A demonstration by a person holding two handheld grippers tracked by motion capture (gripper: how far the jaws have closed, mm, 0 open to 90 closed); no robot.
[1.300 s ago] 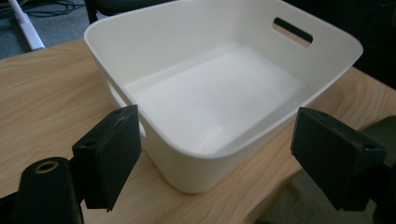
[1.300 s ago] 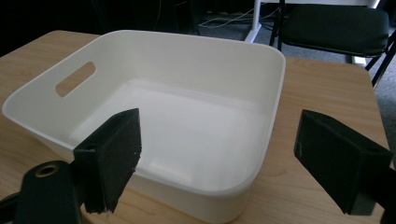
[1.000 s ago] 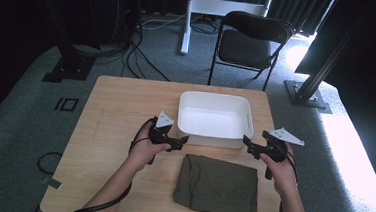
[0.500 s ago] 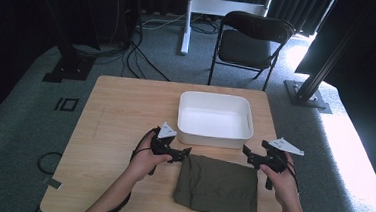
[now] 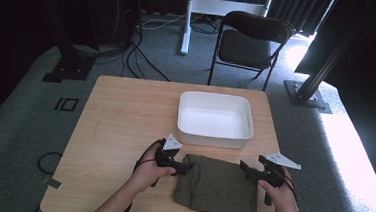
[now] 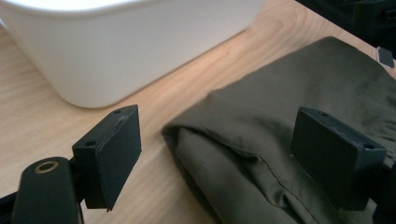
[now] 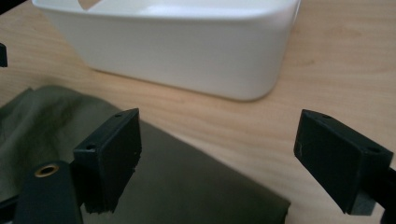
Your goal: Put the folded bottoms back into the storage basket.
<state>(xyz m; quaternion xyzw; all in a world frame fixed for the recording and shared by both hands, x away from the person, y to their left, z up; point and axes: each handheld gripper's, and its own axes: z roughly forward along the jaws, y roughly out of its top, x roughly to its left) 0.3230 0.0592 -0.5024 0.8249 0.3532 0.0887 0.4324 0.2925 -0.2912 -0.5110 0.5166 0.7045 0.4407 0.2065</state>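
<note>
A folded olive-green cloth (image 5: 218, 186) lies on the wooden table near its front edge, just in front of a white tub (image 5: 215, 119). My left gripper (image 5: 183, 165) is at the cloth's left far corner, open, with the folded edge of the cloth (image 6: 261, 154) between its jaws. My right gripper (image 5: 245, 169) is at the cloth's right far corner, open, its jaws straddling that corner of the cloth (image 7: 196, 186). The tub (image 7: 187, 42) stands close ahead of both grippers and looks empty.
The table (image 5: 119, 126) has bare wood to the left of the tub. A black folding chair (image 5: 253, 40) stands on the carpet beyond the table's far edge, with cables and dark stands around it.
Both grippers have come down and toward the front from beside the tub to the cloth's two far corners. The cloth and tub have not moved.
</note>
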